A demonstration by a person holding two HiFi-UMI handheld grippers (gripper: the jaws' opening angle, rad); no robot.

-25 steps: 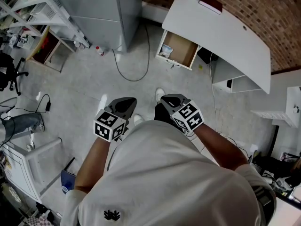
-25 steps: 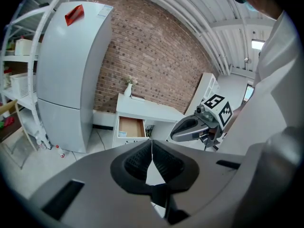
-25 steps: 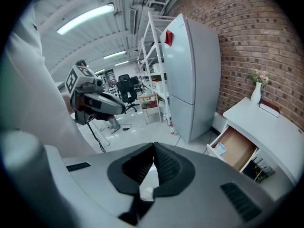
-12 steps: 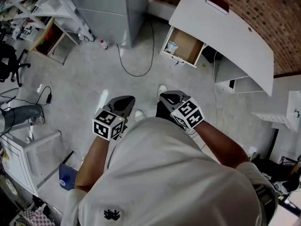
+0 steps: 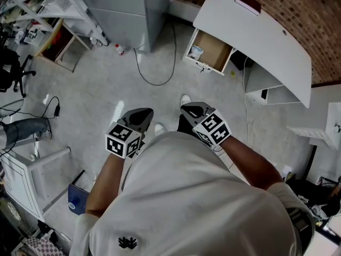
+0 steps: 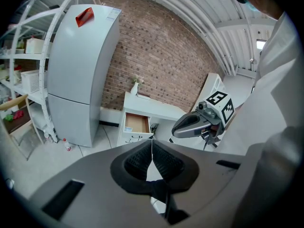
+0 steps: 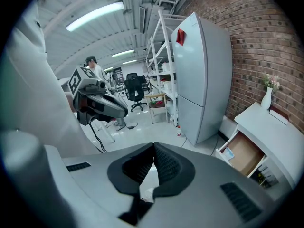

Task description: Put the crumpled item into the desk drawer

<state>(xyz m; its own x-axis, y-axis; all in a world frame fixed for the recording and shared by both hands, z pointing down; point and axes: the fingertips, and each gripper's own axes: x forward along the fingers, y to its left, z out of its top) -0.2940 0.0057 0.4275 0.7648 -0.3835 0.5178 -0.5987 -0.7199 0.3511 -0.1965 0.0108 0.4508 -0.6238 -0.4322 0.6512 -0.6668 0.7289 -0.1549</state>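
A white desk (image 5: 266, 41) stands by the brick wall, its wooden drawer (image 5: 209, 51) pulled open. A pale crumpled item (image 5: 195, 52) lies in the drawer's left corner; the right gripper view also shows this crumpled item (image 7: 229, 153) in the drawer (image 7: 244, 154). My left gripper (image 5: 139, 116) and right gripper (image 5: 193, 110) are held side by side in front of my chest, well short of the desk. Each is shut, tips touching, with nothing between them. From the left gripper (image 6: 152, 144) I see the drawer (image 6: 137, 123) and the right gripper (image 6: 197, 122).
A grey fridge (image 5: 120, 9) stands left of the desk, with a cable (image 5: 154, 73) and a small bottle (image 5: 120, 49) on the floor by it. Shelving (image 5: 48, 15) fills the far left. A dark red book (image 5: 246, 3) and a vase (image 7: 267, 98) sit on the desk.
The desk and fridge have shifted slightly down and right in the head view. Both grippers stay shut and in the same place before my chest.
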